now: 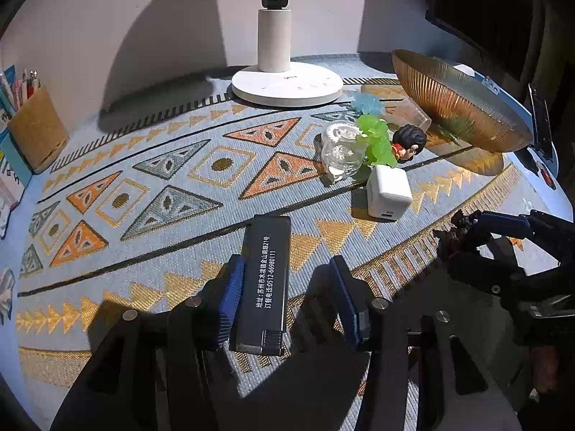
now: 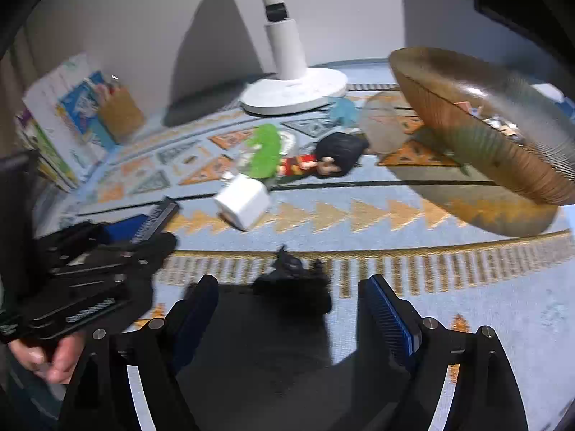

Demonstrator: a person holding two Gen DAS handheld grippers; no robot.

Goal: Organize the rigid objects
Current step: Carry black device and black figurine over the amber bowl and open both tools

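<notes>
A black lighter (image 1: 264,283) with white print lies flat on the patterned cloth between the fingers of my left gripper (image 1: 285,269). Its left pad (image 1: 231,287) sits against the lighter's edge, while the right pad stands clear, so the gripper is open. In the right wrist view my right gripper (image 2: 291,287) is spread wide. A small dark figurine (image 2: 293,280) rests on the cloth between its tips, touched by neither pad. That figurine (image 1: 454,230) also shows at the right edge of the left wrist view.
A white cube charger (image 1: 388,194), a clear plastic piece (image 1: 341,151), a green toy (image 1: 377,140) and a black-haired doll (image 1: 408,142) cluster mid-table. A gold ribbed bowl (image 1: 460,104) stands at the right, a white lamp base (image 1: 287,86) behind, a pen holder (image 1: 36,133) at far left.
</notes>
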